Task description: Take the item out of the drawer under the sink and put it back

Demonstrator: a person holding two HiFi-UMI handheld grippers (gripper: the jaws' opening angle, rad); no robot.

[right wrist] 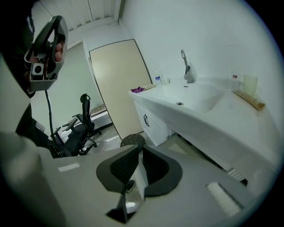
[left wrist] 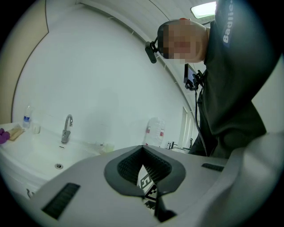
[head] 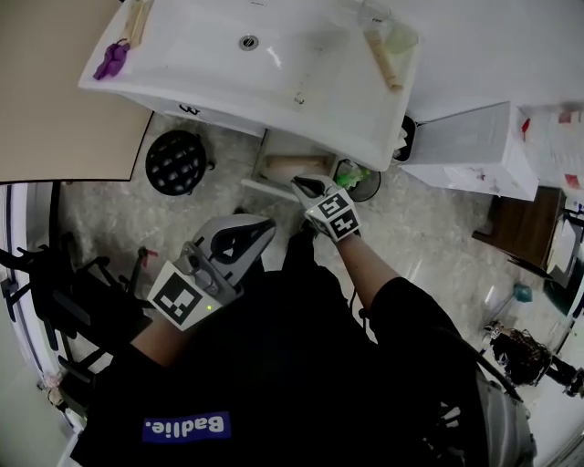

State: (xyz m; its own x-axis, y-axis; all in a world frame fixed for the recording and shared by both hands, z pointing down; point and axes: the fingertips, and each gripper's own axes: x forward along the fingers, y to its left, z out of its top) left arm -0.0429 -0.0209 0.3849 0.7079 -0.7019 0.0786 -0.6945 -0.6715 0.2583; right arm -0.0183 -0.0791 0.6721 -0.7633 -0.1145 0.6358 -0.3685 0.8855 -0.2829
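In the head view the drawer (head: 290, 167) under the sink (head: 365, 123) stands pulled out, its contents too small to tell, with the right gripper (head: 303, 183) just before it and the left gripper (head: 261, 228) farther off. The left gripper view shows those jaws together on nothing. The right gripper view shows the same, so the item is probably in the drawer, with lifting out and returning both seemingly left.

Bright, even indoor light. Ceiling panel (left wrist: 205, 9) blown out in left gripper view. White sink (head: 201, 64) near overexposed, soft shadow beneath. Gripper views fisheye: black corners, bowed lines, foreground soft. Dark sleeve (head: 401, 310) underexposed.
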